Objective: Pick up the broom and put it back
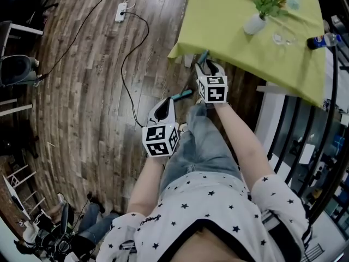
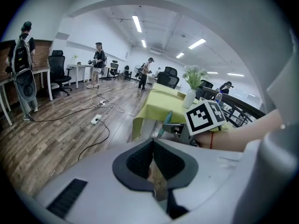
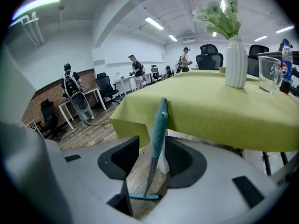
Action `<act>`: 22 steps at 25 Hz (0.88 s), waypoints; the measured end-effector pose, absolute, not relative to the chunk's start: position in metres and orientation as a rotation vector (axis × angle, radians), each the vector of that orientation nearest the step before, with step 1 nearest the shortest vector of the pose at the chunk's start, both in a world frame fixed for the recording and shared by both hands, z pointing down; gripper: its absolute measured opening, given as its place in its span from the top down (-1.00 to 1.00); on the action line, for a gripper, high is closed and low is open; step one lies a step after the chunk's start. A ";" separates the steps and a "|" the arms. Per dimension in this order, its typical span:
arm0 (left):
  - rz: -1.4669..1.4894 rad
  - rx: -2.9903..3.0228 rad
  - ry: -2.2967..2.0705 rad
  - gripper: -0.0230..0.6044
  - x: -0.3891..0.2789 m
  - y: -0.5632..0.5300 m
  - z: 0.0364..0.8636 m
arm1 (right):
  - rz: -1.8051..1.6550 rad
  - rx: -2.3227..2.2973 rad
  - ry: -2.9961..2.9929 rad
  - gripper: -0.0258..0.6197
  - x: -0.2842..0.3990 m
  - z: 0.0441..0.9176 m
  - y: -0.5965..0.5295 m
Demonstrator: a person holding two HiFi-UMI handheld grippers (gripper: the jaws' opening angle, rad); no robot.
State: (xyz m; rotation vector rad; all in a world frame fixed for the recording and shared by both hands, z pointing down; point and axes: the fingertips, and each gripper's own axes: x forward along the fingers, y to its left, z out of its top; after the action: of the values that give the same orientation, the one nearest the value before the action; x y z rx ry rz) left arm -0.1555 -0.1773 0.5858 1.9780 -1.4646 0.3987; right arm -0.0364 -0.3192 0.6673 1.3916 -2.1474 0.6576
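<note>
Nearest, the left gripper (image 2: pixel 153 164) had its jaws pressed together on nothing. Just beyond it, the right gripper (image 3: pixel 152 160) stood wide around the broom (image 3: pixel 159 120), pads clear of the teal handle, which seemed to lean upright against the far table (image 3: pixel 210 111). Letting go well probably meant backing straight out without nudging the handle.

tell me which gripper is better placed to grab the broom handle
Right. The broom handle stands between the open jaws of the right gripper, by the edge of the table. The left gripper is shut, empty and further from it.
</note>
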 end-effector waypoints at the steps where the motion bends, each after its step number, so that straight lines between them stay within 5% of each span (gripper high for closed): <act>1: 0.397 1.982 -1.464 0.89 -0.156 -0.175 0.584 | 0.656 1.395 -2.153 0.41 -0.037 0.663 -0.316; 9: 0.386 2.023 -1.452 0.89 -0.149 -0.152 0.566 | 0.664 1.409 -2.230 0.44 -0.035 0.627 -0.276; 22: 0.367 2.066 -1.440 0.89 -0.147 -0.107 0.542 | 0.615 1.445 -2.345 0.89 -0.041 0.559 -0.192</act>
State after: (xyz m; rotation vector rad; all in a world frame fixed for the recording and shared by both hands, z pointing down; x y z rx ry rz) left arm -0.1474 -0.1074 0.5424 2.0657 -1.4401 0.3669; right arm -0.0411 -0.1920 0.5590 1.4448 -2.3450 0.6148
